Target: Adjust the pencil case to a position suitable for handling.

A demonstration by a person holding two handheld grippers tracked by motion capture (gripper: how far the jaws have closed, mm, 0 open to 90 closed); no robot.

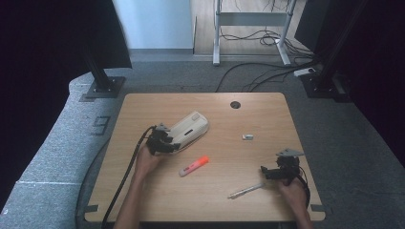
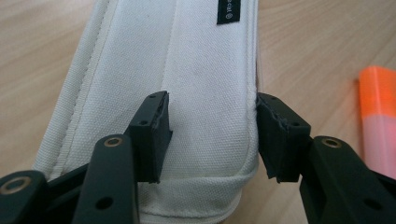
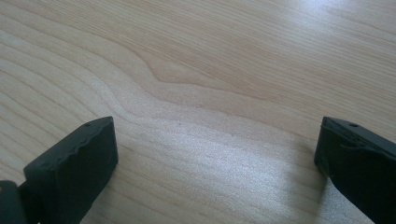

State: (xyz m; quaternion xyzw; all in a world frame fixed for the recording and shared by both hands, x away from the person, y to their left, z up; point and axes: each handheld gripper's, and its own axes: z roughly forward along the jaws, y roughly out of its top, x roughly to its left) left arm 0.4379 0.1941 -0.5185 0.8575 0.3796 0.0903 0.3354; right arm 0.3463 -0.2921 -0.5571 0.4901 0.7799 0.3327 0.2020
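Pencil case (image 2: 187, 93) near end sits between left tool (image 2: 212, 135) jaws, far end cropped.

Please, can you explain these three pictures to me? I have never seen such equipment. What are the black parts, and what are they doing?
A person sits at a wooden table holding a hand-operated gripper in each hand. One picture looks down from above; the other two come from cameras riding on each gripper. The left gripper has its jaws around the end of a white fabric pencil case; whether they already press on it is hard to tell. The right gripper is open over bare wood. An orange highlighter, a silver pen and a small metal object also lie there.
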